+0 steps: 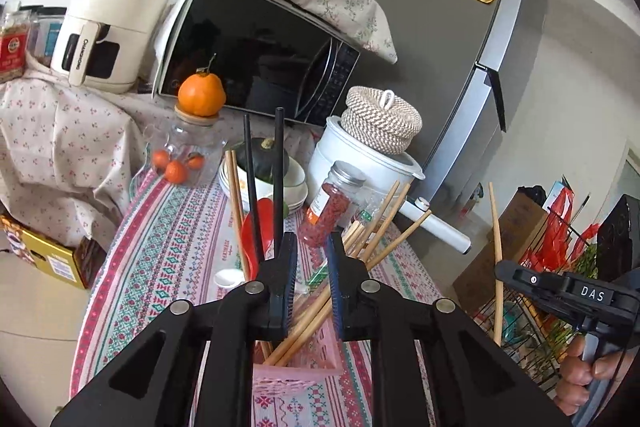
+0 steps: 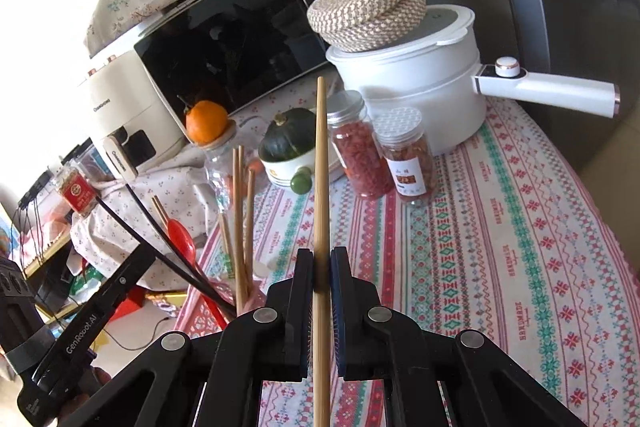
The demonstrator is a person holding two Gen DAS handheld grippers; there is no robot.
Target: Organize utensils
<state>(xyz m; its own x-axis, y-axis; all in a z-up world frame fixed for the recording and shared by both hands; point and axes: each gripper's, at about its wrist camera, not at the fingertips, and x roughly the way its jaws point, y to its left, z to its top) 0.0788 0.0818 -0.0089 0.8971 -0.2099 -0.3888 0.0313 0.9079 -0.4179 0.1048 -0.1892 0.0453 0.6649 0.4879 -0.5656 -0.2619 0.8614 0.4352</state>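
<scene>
Pink basket (image 1: 304, 355) on the patterned surface (image 1: 160, 259) holds bamboo chopsticks (image 1: 380, 239), two black chopsticks (image 1: 251, 187) and a red spoon (image 1: 256, 227). Above it, the left claw (image 1: 311, 255) hangs with jaws apart, gripping nothing. Right of it, the right claw (image 2: 321, 267) is clamped on one upright bamboo chopstick (image 2: 321, 163).

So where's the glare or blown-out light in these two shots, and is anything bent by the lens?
Left wrist view: the fridge edge bows with fisheye curvature, dark vignette in the corners. Right wrist view: the upper left is washed out white, the microwave door shows dim reflections, and the bamboo chopstick stays sharp.
</scene>
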